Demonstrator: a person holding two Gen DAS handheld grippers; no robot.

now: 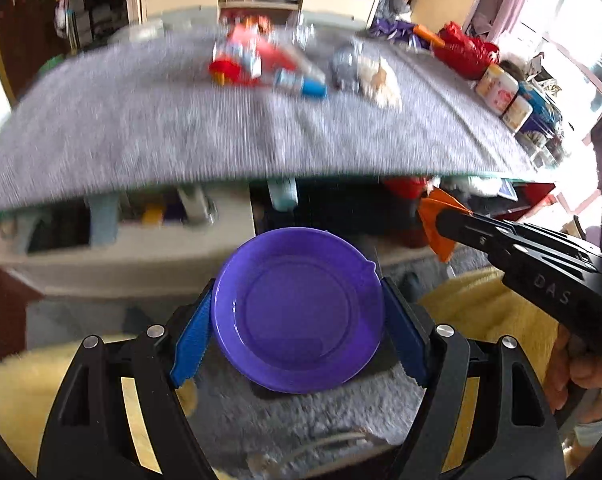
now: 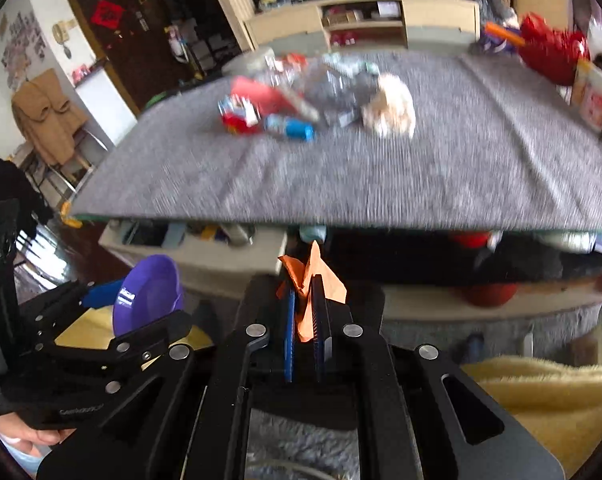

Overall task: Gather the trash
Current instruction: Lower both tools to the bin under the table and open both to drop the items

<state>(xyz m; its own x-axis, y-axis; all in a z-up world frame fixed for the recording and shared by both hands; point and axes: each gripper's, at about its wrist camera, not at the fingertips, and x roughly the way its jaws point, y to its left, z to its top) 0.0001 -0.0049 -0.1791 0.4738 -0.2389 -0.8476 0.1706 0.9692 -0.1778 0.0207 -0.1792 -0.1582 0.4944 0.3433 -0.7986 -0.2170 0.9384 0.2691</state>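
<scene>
The left gripper (image 1: 297,320) squeezes one purple plate (image 1: 297,320) by its edges. The right gripper (image 2: 304,320), pinched narrow, holds one orange scrap (image 2: 315,276), at 3 o'clock from the plate. Swinging fast, the plate could slip out. More trash (image 2: 301,104) waits at 12 o'clock on one grey table (image 2: 381,184), too blurry to count.

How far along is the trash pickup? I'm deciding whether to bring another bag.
Nothing looks finished yet. In hand: the left hand-held gripper holds a purple plastic plate, and the right hand-held gripper pinches an orange paper scrap, both off the near edge of the table. Left: a blurry pile still sits on the grey tablecloth, including a red wrapper, a blue-capped bottle and a crumpled tissue.
</scene>
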